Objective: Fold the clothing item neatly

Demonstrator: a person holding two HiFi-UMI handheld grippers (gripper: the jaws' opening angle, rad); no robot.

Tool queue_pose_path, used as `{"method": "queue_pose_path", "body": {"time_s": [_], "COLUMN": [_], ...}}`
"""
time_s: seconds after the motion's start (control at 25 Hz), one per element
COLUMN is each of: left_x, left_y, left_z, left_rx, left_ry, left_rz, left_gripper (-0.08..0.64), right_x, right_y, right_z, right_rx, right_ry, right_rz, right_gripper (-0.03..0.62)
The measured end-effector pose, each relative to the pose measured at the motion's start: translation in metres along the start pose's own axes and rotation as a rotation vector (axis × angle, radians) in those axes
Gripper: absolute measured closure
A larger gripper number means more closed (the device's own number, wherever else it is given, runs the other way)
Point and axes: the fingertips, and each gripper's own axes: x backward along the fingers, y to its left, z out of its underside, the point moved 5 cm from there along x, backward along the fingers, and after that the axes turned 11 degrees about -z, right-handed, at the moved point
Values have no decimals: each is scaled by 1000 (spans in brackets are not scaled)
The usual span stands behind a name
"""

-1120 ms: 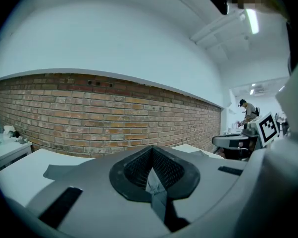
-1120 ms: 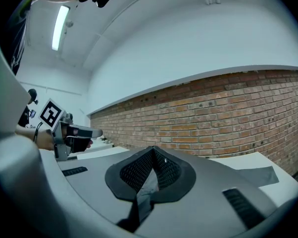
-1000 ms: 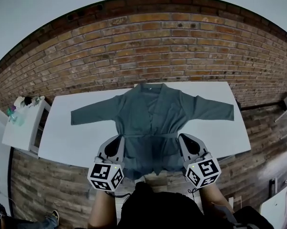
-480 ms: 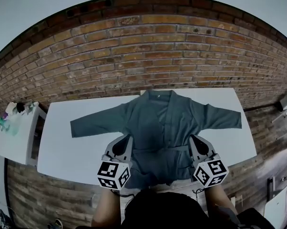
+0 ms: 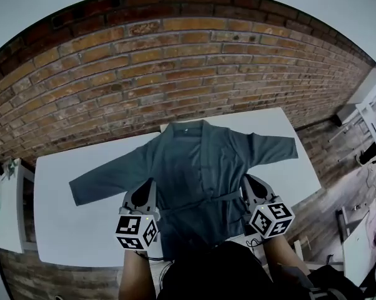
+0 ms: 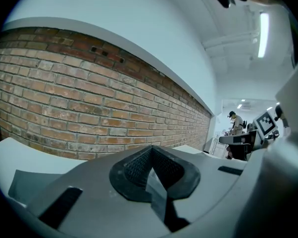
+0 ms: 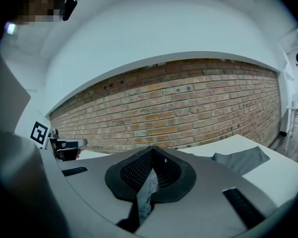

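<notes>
On the white worktop (image 5: 69, 230) in front of me, a grey-green robe (image 5: 194, 161) lies spread flat, front side up, with its collar toward the brick wall (image 5: 175, 61). One sleeve (image 5: 103, 180) stretches out to my left and slants toward me. The other sleeve (image 5: 269, 149) reaches right, nearly level, close to the worktop's far right corner. The two front panels overlap down the middle, and a belt (image 5: 200, 200) of the same cloth crosses the waist. The cloth looks smooth, with only shallow creases. My head hides the hem.

My left gripper (image 5: 152, 182) sits at the robe's left side seam near the waist, its jaws pressed together on a thin fold of the grey cloth (image 6: 156, 182). My right gripper (image 5: 244, 180) sits at the right side seam, likewise clamped on a pinch of fabric (image 7: 145, 190).
</notes>
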Motion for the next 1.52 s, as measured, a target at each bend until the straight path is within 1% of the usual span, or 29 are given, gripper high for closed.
{"method": "queue_pose_path", "body": {"time_s": [0.12, 0.2, 0.32, 0.48, 0.6, 0.68, 0.84, 0.92, 1.04, 1.12, 1.28, 1.4, 1.52], "left_x": [-4, -7, -12, -22, -30, -34, -43, -48, -59, -65, -77, -85, -92], "left_y": [9, 8, -2, -16, -23, -28, -42, -53, -71, -85, -113, -129, -141], "left_z": [5, 6, 5, 6, 4, 2, 1, 2, 1, 0, -4, -6, -6], "left_rx": [-1, 1, -11, -25, 4, 8, -17, -31, -54, -64, -93, -114, -114], "left_ry": [15, 19, 21, 38, 46, 48, 70, 82, 88, 84, 85, 83, 82], "left_rz": [-19, -29, -21, -4, 5, -3, -19, -17, -10, -4, 13, 4, -6], "left_gripper": [568, 568, 568, 568, 568, 568, 568, 568, 568, 568, 568, 568, 568], "right_x": [-6, -8, -5, 6, 19, 30, 58, 70, 85, 91, 96, 95, 91], "right_y": [-15, -28, -51, -89, -127, -156, -215, -243, -281, -302, -342, -373, -403], "right_z": [2, 1, -2, 3, 11, 16, 28, 34, 41, 48, 64, 78, 90], "right_rx": [-34, -45, -45, -109, -170, -198, -251, -296, -314, -323, -379, -399, -405], "right_ry": [-2, -3, -11, -28, -27, -27, -33, -46, -48, -40, -44, 2, 25], "right_rz": [35, 58, 117, 196, 268, 327, 438, 480, 533, 554, 556, 574, 586], "right_gripper": [600, 600, 600, 600, 600, 600, 600, 600, 600, 600, 600, 592, 567]}}
